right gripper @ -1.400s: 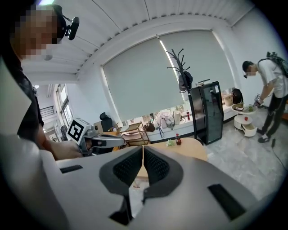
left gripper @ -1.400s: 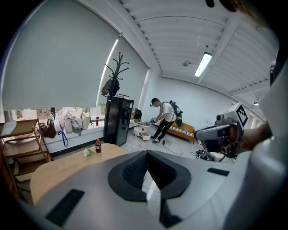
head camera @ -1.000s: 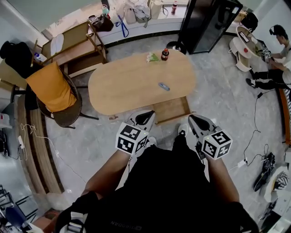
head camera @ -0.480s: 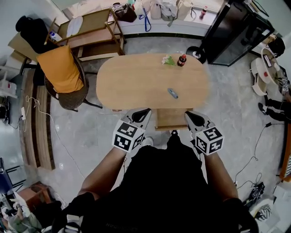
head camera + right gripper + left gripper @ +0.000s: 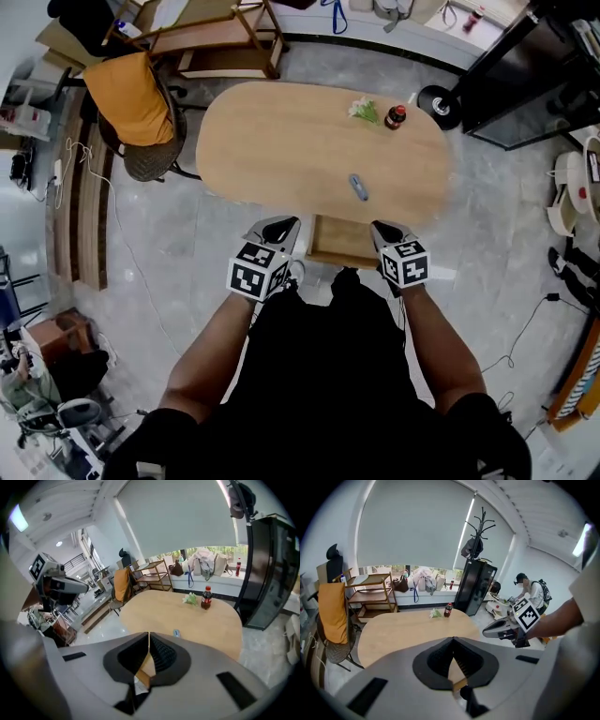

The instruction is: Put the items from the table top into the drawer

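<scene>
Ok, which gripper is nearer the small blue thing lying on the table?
Right. The right gripper hangs just off the near edge of the table, slightly right of the blue thing. The left gripper is off the same edge, farther to its left.

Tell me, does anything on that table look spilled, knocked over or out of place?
Nothing stands out. The bottle stands upright near the far edge of the table, beside a small green bundle. A small blue item lies flat nearer the middle, and the drawer below the near edge is open. No spill shows.
</scene>
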Action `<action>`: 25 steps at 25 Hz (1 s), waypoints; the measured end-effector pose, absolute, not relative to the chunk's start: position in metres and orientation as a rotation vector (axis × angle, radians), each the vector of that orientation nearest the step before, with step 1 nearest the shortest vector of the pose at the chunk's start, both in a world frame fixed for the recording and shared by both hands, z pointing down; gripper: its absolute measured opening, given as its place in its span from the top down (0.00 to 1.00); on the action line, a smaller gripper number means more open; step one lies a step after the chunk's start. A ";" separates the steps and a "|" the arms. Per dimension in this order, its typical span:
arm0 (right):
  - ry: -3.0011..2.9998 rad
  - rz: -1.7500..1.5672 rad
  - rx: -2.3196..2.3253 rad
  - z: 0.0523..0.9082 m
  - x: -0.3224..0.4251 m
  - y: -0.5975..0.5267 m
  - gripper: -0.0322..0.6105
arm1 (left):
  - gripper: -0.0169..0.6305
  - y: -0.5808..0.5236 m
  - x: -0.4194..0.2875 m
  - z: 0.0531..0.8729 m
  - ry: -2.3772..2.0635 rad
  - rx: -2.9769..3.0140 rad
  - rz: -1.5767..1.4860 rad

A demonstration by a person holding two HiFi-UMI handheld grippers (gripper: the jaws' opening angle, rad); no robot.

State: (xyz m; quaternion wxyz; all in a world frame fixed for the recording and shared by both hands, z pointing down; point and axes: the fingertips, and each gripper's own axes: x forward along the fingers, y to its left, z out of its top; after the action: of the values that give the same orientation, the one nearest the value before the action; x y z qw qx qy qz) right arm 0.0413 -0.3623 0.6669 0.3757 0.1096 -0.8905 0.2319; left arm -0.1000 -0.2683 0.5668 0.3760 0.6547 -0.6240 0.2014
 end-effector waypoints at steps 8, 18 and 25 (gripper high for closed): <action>-2.036 0.574 0.119 0.811 0.030 -0.389 0.94 | 0.97 -0.257 -0.077 0.615 -1.538 1.493 0.558; -1.984 0.441 0.076 0.924 -0.018 -0.430 0.75 | 0.97 -0.252 -0.054 0.695 -1.502 1.348 0.509; -1.903 0.284 0.071 0.952 -0.036 -0.434 0.71 | 0.97 -0.231 -0.053 0.705 -1.483 1.315 0.487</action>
State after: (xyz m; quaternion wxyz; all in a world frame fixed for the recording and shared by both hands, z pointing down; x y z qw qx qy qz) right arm -0.0358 -0.4342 0.9524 0.5712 0.0303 -0.8113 0.1211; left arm -0.0530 -0.2308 0.7051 0.5229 0.5490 -0.6195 0.2034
